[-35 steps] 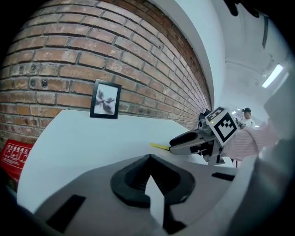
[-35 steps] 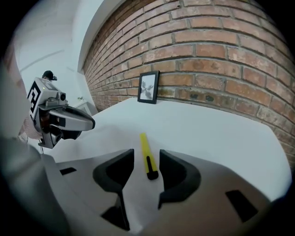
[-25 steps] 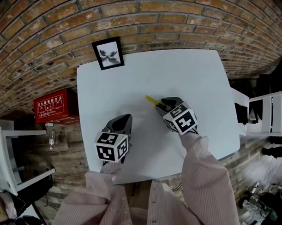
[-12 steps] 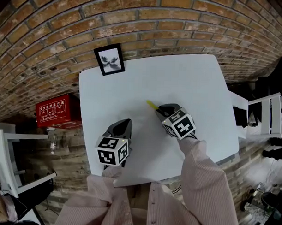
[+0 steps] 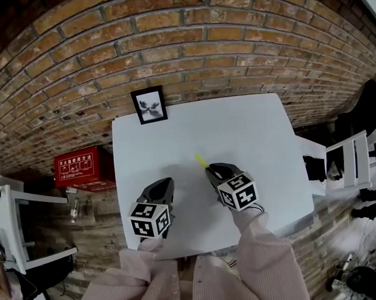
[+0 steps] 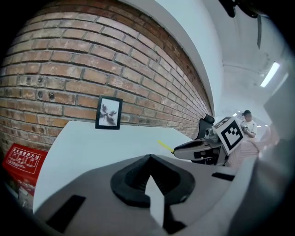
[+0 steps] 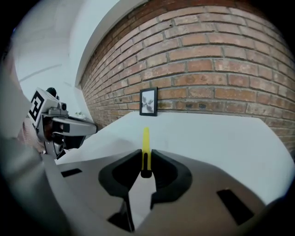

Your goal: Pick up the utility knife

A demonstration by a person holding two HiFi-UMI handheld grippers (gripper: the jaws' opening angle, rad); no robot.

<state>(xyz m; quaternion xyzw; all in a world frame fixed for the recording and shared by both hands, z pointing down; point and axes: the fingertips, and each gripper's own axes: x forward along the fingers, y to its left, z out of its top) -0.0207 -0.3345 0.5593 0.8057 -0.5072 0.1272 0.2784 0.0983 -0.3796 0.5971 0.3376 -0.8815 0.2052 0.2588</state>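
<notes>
The yellow utility knife (image 5: 201,160) sticks out forward from my right gripper (image 5: 217,172), just above the white table (image 5: 256,130). In the right gripper view the jaws have just been closing and now pinch the knife (image 7: 145,140) between the fingertips of the right gripper (image 7: 145,156). My left gripper (image 5: 164,186) hovers to the left of it near the table's front edge, jaws together and holding nothing (image 6: 148,159). From the left gripper view the right gripper (image 6: 196,148) and the knife's tip (image 6: 164,146) show at the right.
A small framed picture (image 5: 149,105) leans on the brick wall (image 5: 179,41) at the table's far left corner. A red box (image 5: 82,168) lies on the floor at the left. White chairs (image 5: 344,161) stand at the right and at the lower left (image 5: 13,223).
The right gripper's jaws have closed on the knife. Both grippers have risen a little off the table, and the head view has drawn back.
</notes>
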